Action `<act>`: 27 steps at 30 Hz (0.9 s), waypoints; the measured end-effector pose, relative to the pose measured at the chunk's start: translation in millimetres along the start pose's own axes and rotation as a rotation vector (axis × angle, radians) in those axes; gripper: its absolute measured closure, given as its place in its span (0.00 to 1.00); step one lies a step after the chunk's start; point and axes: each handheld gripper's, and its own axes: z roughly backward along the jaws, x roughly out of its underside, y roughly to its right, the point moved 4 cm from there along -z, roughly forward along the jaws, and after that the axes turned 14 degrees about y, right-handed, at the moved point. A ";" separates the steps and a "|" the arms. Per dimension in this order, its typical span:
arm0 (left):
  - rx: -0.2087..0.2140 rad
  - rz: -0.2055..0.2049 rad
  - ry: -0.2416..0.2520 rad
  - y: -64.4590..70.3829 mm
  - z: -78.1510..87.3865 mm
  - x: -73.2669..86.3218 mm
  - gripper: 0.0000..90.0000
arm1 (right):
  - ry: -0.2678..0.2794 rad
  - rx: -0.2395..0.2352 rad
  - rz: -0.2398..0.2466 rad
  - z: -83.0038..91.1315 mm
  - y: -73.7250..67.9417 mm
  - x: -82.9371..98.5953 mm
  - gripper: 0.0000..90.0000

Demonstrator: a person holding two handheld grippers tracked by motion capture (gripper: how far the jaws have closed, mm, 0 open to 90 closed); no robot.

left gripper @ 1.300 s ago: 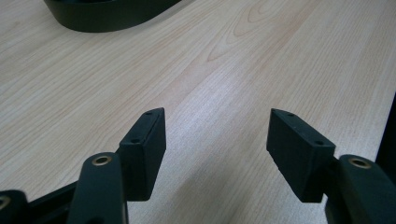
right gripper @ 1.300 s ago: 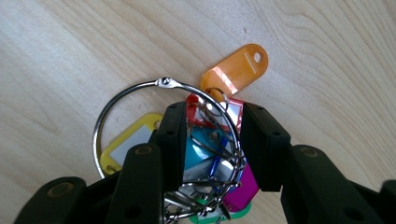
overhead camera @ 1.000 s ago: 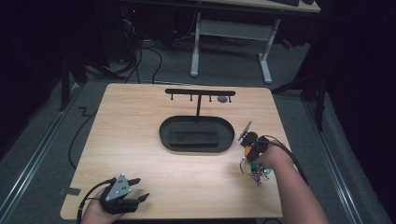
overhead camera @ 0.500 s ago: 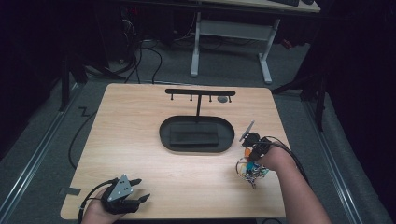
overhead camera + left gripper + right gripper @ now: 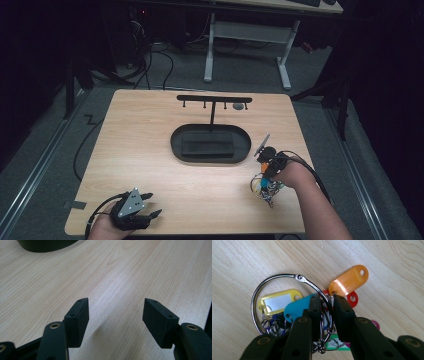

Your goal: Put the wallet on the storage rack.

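Key ring [image 5: 289, 302], steel, coloured plastic tags, pinched in right gripper [image 5: 327, 305] jaws; left gripper [image 5: 115, 317] jaws wide, empty.

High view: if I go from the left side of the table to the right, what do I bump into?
Left gripper → black tray → key ring with tags, held by the right gripper.

A lab: a wooden table [image 5: 150, 150] on grey carpet, cables [image 5: 165, 60], desk frame [image 5: 245, 30].
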 end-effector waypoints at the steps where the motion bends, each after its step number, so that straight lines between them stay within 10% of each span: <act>1: 0.000 0.002 0.000 0.1 0.0 0.2 0.43 | -0.003 -0.003 -0.001 0.2 0.3 0.1 0.81; 9: 0.003 -0.004 -0.008 0.9 -1.0 0.8 0.43 | 0.039 0.010 0.043 1.5 -2.1 -12.4 0.64; 17: 0.009 -0.009 -0.022 1.8 -1.8 2.4 0.43 | -0.025 0.014 0.142 -12.2 -8.7 -13.2 0.82; 27: 0.018 -0.012 -0.027 2.4 -2.6 2.7 0.43 | 0.016 -0.020 0.117 16.4 -12.4 -19.4 0.86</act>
